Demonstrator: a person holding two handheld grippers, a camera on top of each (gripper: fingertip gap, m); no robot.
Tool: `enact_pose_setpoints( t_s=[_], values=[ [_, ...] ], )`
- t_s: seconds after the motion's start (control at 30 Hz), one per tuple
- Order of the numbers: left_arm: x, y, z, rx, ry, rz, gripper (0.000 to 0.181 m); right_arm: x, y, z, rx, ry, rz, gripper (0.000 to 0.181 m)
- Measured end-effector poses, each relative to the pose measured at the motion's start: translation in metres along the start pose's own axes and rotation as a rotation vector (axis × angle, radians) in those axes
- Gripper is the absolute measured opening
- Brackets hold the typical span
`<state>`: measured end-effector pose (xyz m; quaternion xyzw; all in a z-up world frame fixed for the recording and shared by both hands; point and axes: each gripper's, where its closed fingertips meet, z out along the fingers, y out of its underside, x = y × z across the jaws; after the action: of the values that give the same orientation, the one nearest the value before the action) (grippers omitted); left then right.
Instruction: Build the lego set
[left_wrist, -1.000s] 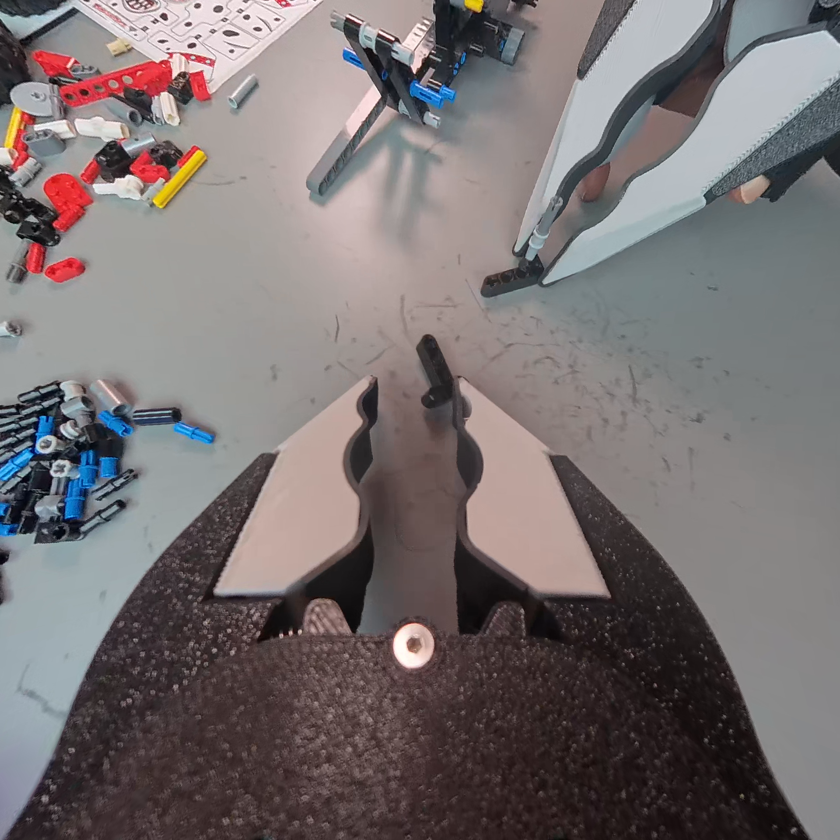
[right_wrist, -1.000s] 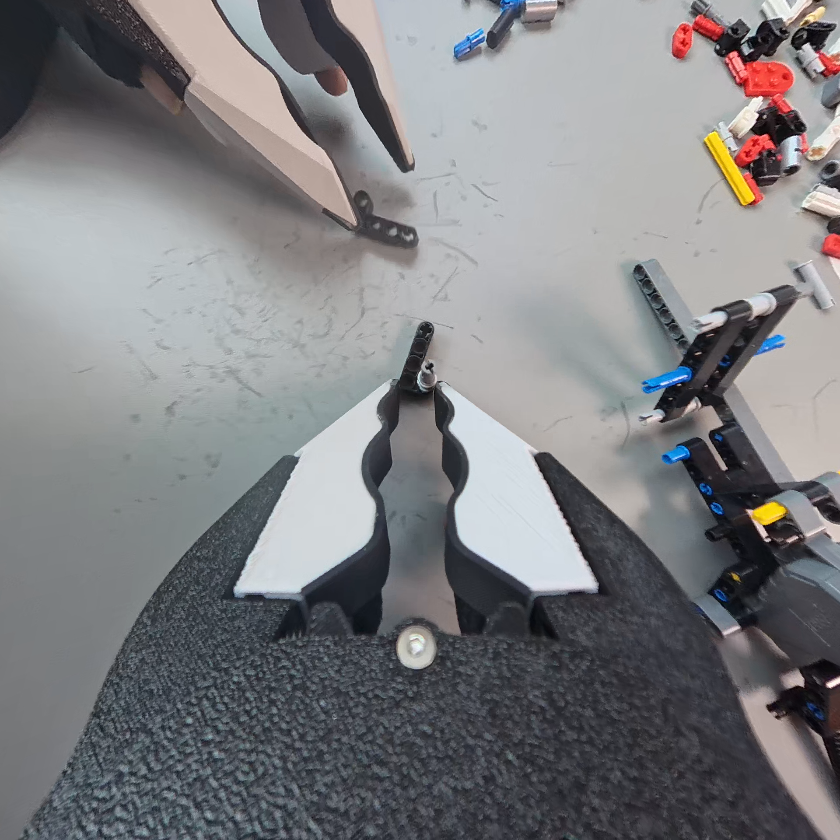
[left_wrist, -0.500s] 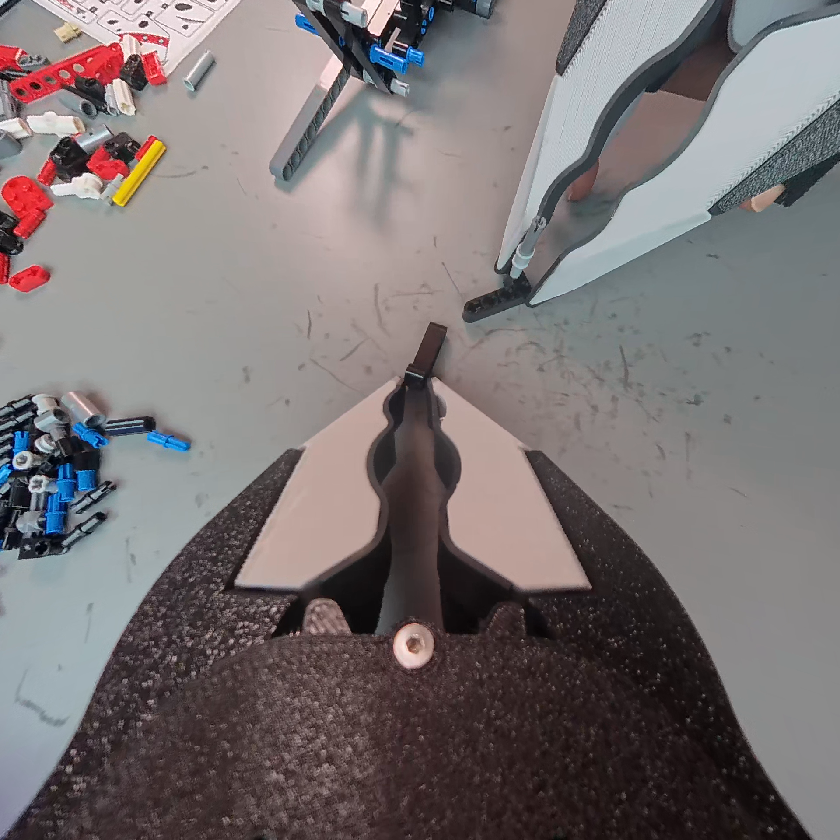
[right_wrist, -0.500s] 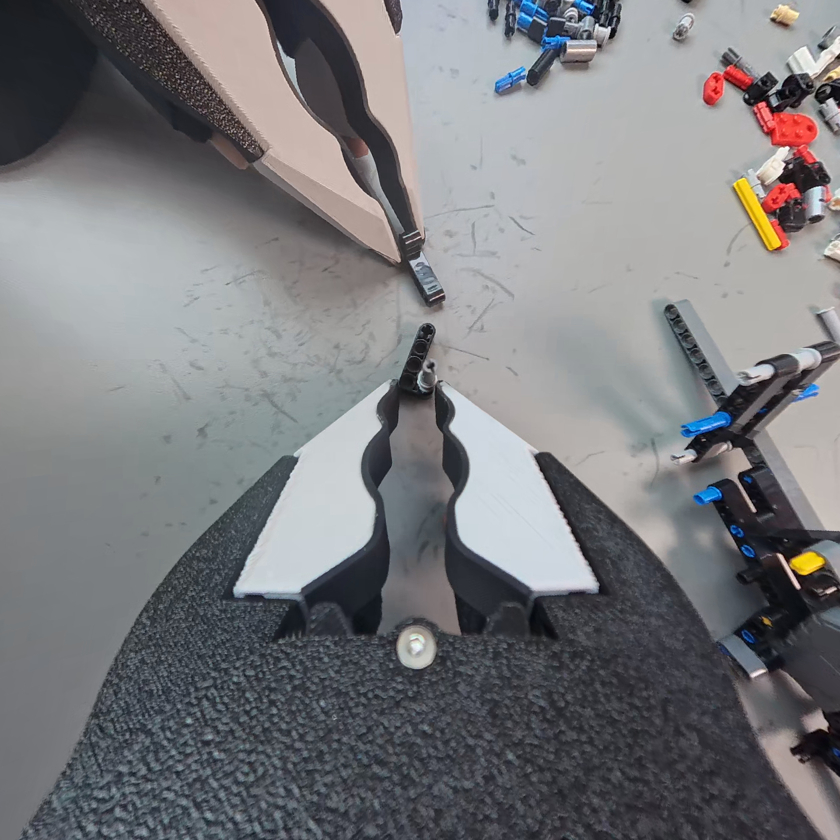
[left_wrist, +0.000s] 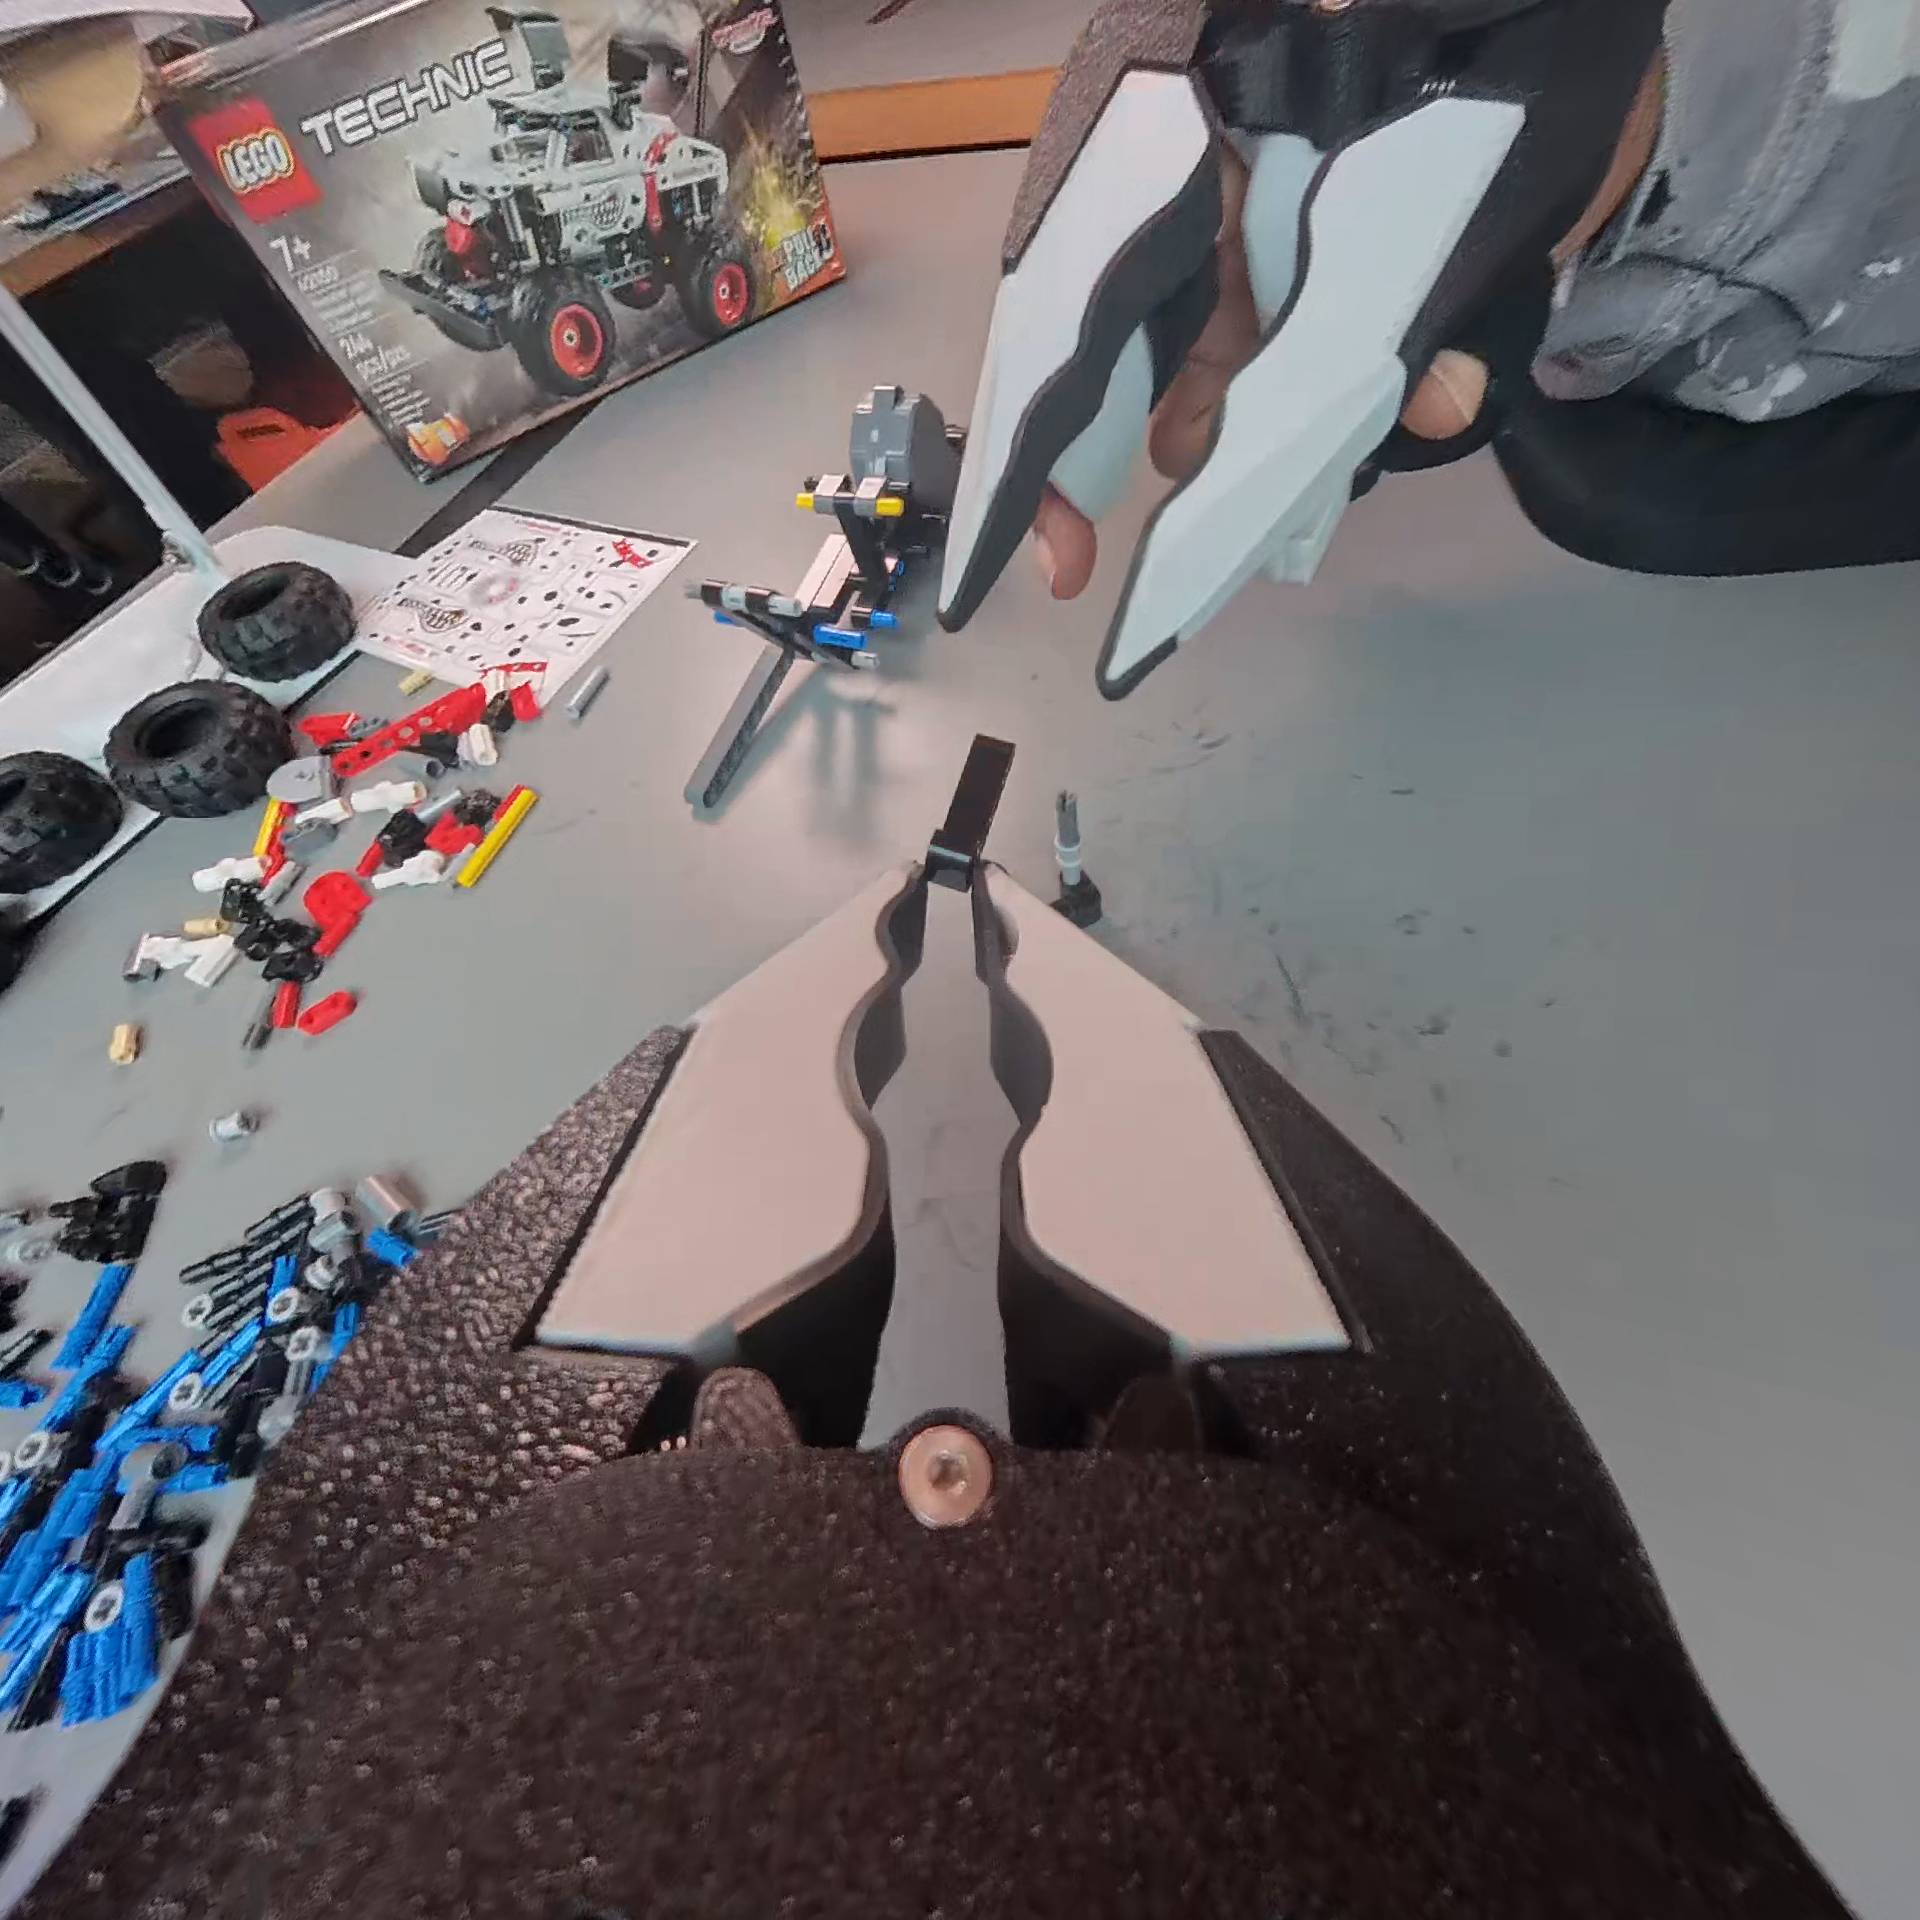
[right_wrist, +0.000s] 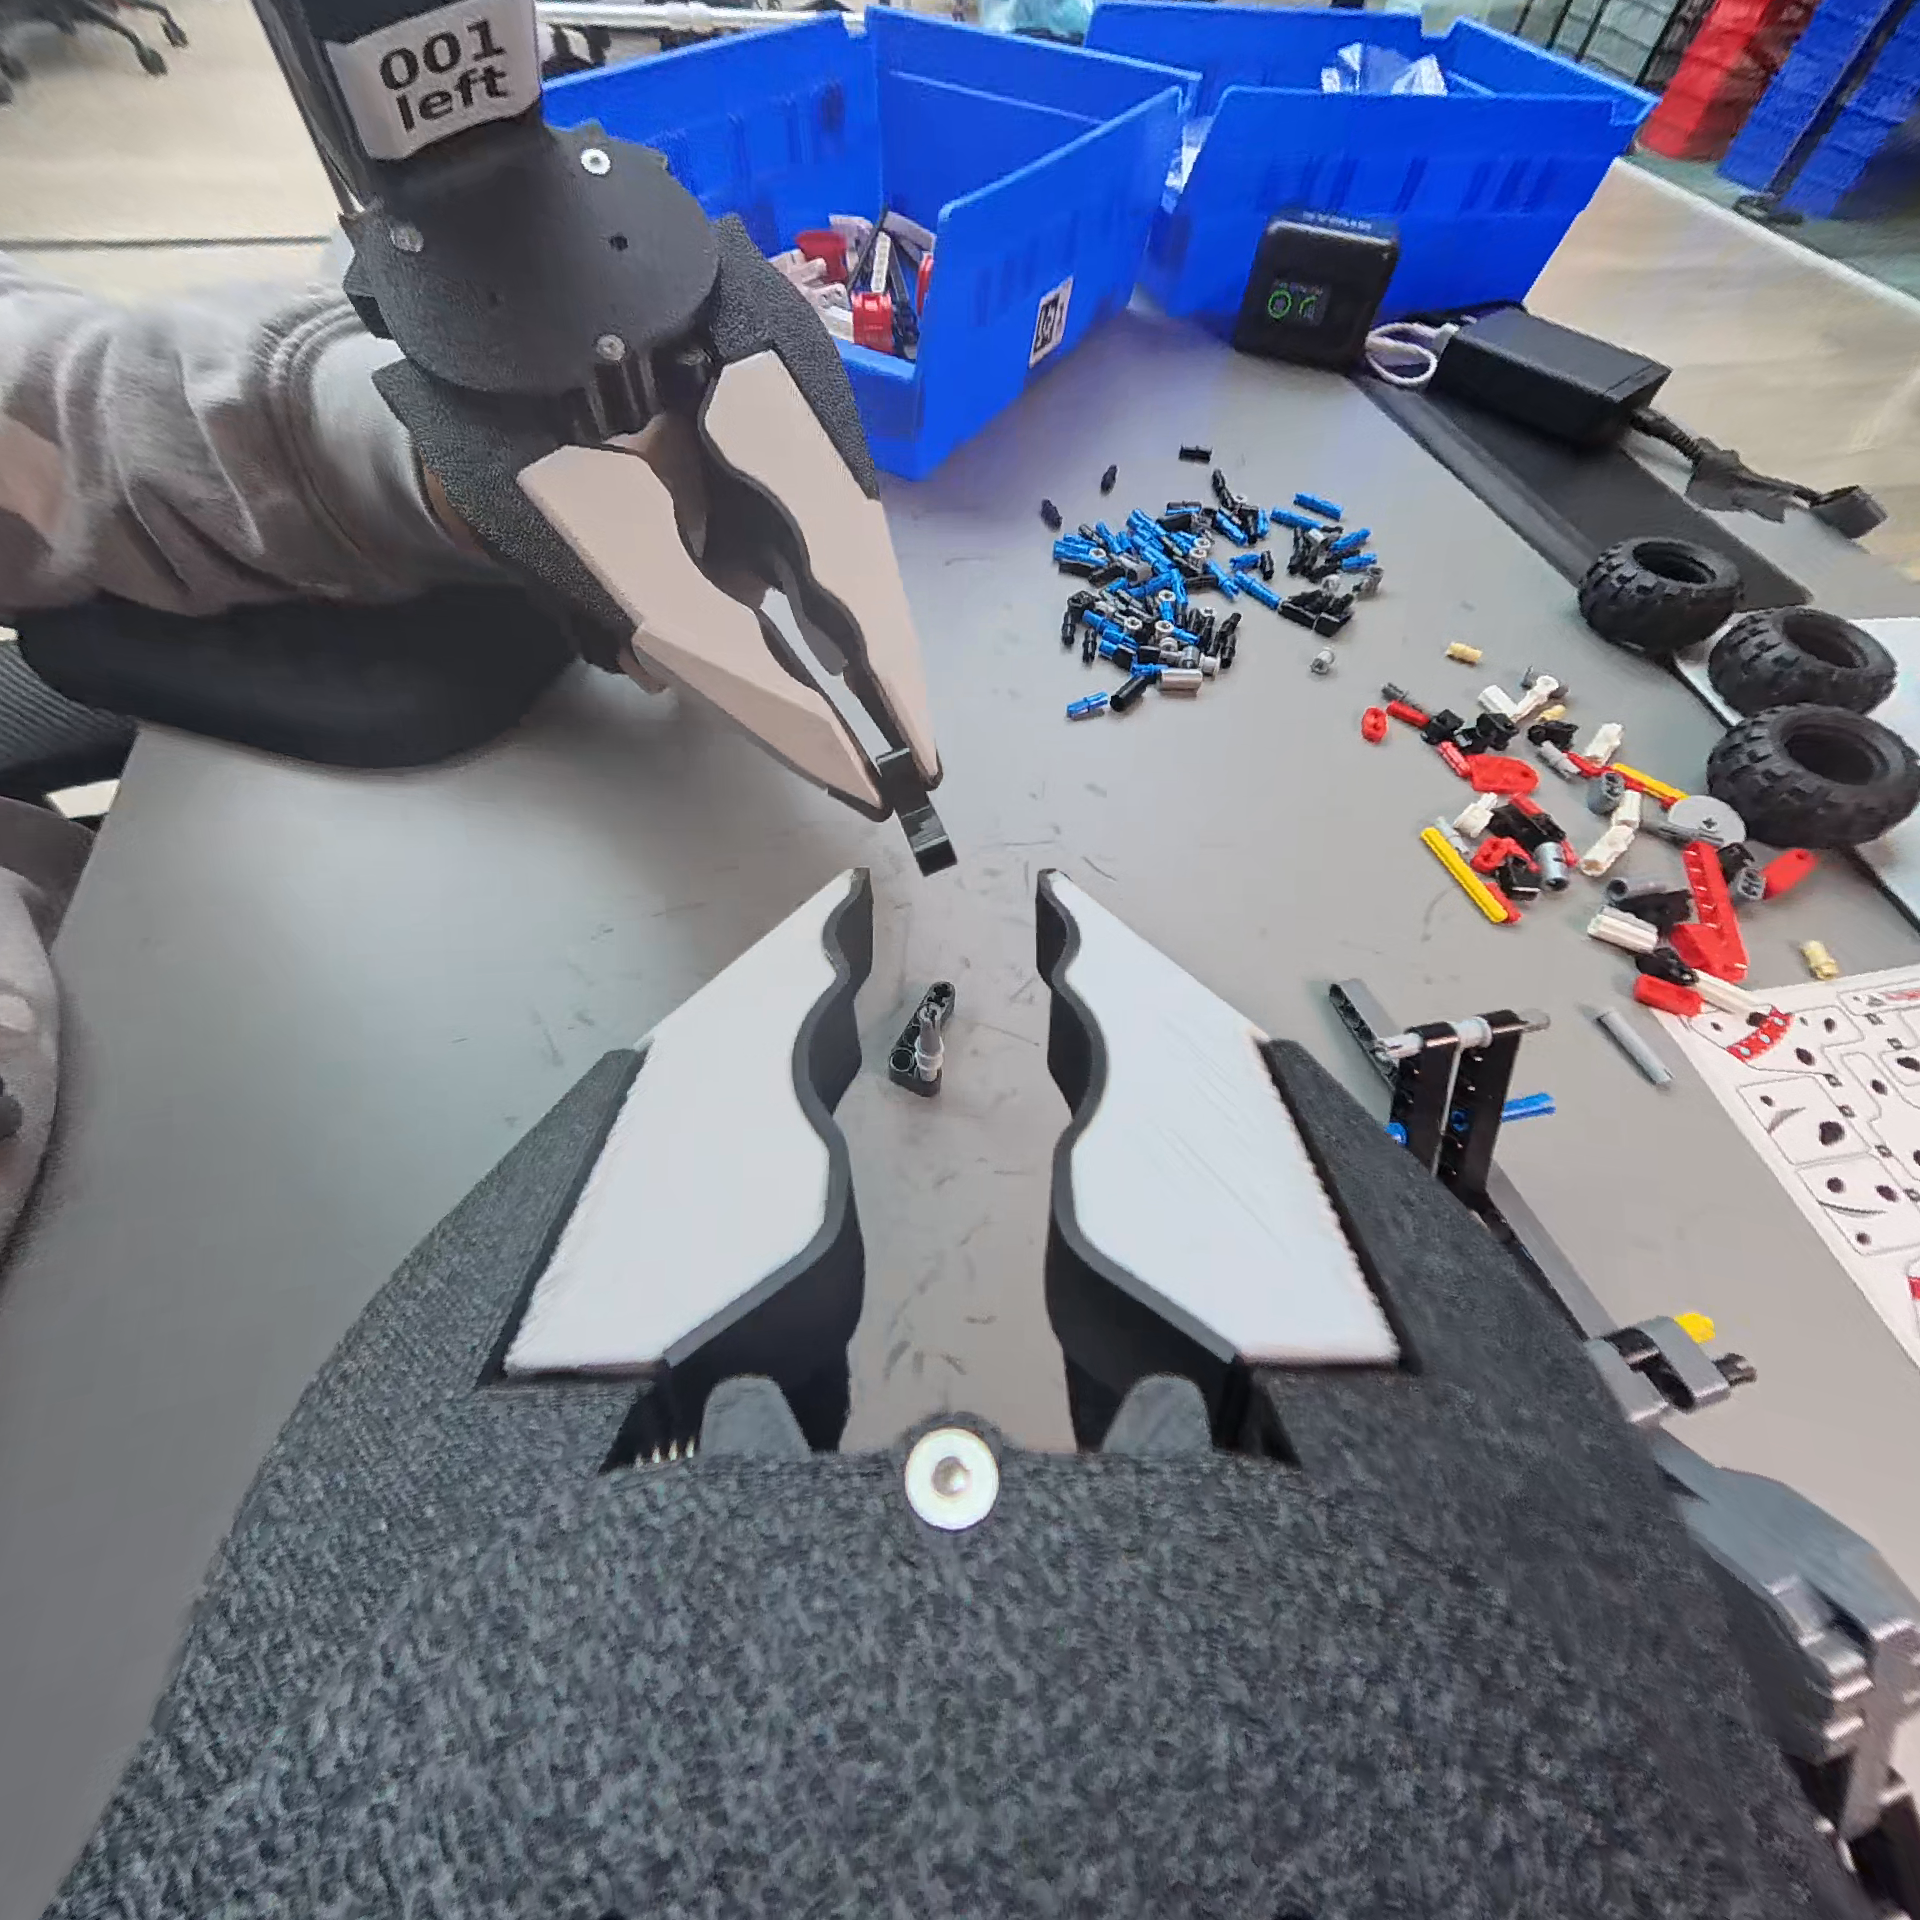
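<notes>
The left claw is clamped on a short black beam, which sticks out past its tips above the grey worktop. In the right wrist view the same left claw comes in from the upper left with the black beam held clear of the surface.

The right claw stands with its fingers wide apart and nothing between the tips. Below it, on the worktop between the two fingers, lies a small black beam with a grey pin stuck in it. In the left wrist view that pinned beam sits just right of the left claw's tips, pin pointing up, and the right claw hangs above and beyond it.

Taking the pinned beam as landmark: the partly built chassis lies to its right in the right wrist view, with the sticker sheet further right. A pile of blue and black pins lies beyond it, mixed red, white and black parts beyond and to the right, three black tyres past those. Blue bins stand at the far edge. The set's box stands behind the chassis in the left wrist view.
</notes>
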<state>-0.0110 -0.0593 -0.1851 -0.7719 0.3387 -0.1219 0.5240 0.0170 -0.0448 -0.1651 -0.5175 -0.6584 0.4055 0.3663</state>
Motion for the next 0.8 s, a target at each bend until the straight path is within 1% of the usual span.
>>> enact_pose_setpoints(
  t_s=[0.1, 0.2, 0.23, 0.3, 0.37, 0.43, 0.47, 0.53, 0.6, 0.67, 0.7, 0.8],
  values=[
    [0.01, -0.002, 0.003, 0.012, 0.051, -0.034, 0.011, -0.011, 0.006, 0.001, -0.004, -0.051, -0.074, 0.027],
    [0.018, -0.007, 0.004, 0.045, 0.098, -0.046, 0.011, -0.019, 0.007, 0.005, -0.006, -0.064, -0.122, 0.023],
    [0.021, -0.009, 0.003, 0.057, 0.112, -0.046, 0.011, -0.021, 0.005, 0.006, 0.008, -0.071, -0.125, 0.02],
    [0.024, -0.014, 0.002, 0.077, 0.124, -0.045, 0.011, -0.023, 0.002, 0.005, 0.024, -0.077, -0.12, 0.009],
    [0.026, -0.017, 0.0, 0.097, 0.138, -0.057, 0.011, -0.024, -0.003, 0.002, 0.056, -0.097, -0.109, 0.008],
    [0.026, -0.021, -0.001, 0.114, 0.15, -0.088, 0.011, -0.024, -0.006, -0.001, 0.075, -0.124, -0.058, 0.008],
    [0.024, -0.019, 0.0, 0.1, 0.145, -0.098, 0.01, -0.02, -0.007, -0.002, 0.076, -0.12, -0.033, 0.008],
    [0.017, -0.006, 0.004, 0.039, 0.108, -0.087, 0.014, -0.01, -0.004, -0.006, 0.064, -0.098, -0.001, 0.008],
    [0.016, 0.007, 0.008, -0.031, 0.108, -0.083, 0.023, 0.0, 0.013, -0.008, -0.031, -0.095, 0.033, 0.008],
    [0.017, 0.018, 0.014, -0.086, 0.113, -0.087, 0.027, 0.009, 0.029, -0.011, -0.105, -0.058, 0.003, 0.008],
    [0.017, 0.021, 0.016, -0.106, 0.116, -0.086, 0.027, 0.009, 0.034, -0.012, -0.133, -0.067, -0.015, 0.008],
    [0.02, 0.023, 0.021, -0.123, 0.124, -0.079, 0.027, 0.006, 0.035, -0.014, -0.14, -0.059, -0.076, 0.008]
  ],
)
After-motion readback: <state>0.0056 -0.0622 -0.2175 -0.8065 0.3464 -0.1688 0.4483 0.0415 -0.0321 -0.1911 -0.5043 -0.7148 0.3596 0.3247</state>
